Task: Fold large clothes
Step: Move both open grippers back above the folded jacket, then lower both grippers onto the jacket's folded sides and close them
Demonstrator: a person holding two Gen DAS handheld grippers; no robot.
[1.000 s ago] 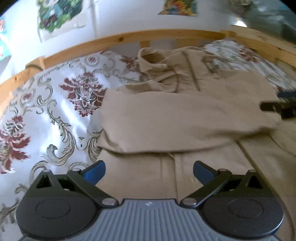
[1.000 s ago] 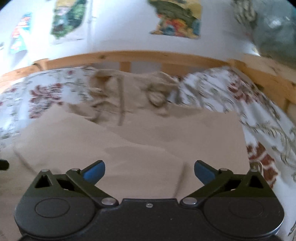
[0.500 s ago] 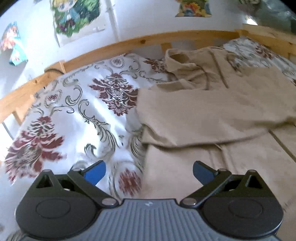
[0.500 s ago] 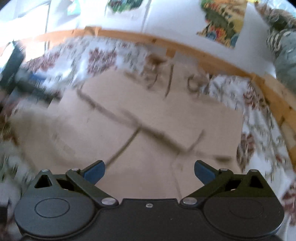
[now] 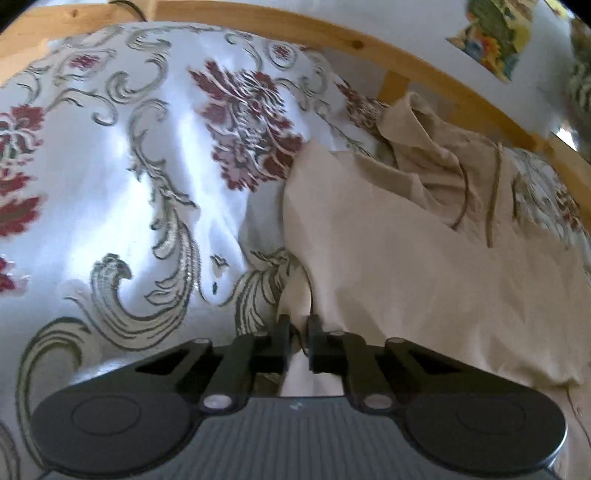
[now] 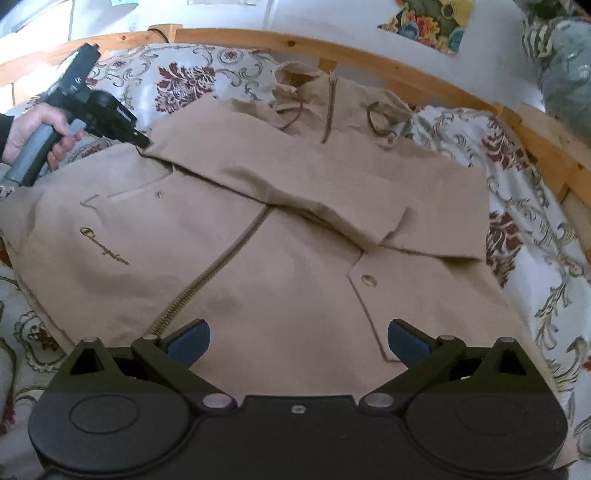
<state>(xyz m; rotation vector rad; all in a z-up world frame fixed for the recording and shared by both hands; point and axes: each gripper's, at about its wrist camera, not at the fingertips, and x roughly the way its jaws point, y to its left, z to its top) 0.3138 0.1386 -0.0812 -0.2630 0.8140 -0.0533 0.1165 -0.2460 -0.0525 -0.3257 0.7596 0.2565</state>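
Note:
A beige zip-up hooded jacket (image 6: 277,258) lies front-up on the bed, with one sleeve (image 6: 295,181) folded across the chest and the hood (image 6: 295,85) toward the headboard. My left gripper (image 5: 297,321) is at the jacket's (image 5: 406,258) left edge, by the folded sleeve's shoulder. Its jaws are closing and pinch a fold of beige fabric. In the right wrist view the left gripper (image 6: 142,142) shows at the far left, held by a person's hand (image 6: 33,125). My right gripper (image 6: 297,338) hovers open over the jacket's lower front, beside the zipper (image 6: 221,258), with nothing between its fingers.
A floral white, grey and red bedspread (image 5: 129,166) covers the bed around the jacket. A curved wooden bed rail (image 6: 369,62) runs along the far side and right. Posters (image 6: 428,22) hang on the white wall. A patterned grey bundle (image 6: 561,66) sits at the upper right.
My left gripper moved left to the jacket's edge, rolled, and went from wide open to pinching the fabric. My right gripper swung across and now looks over the whole jacket front.

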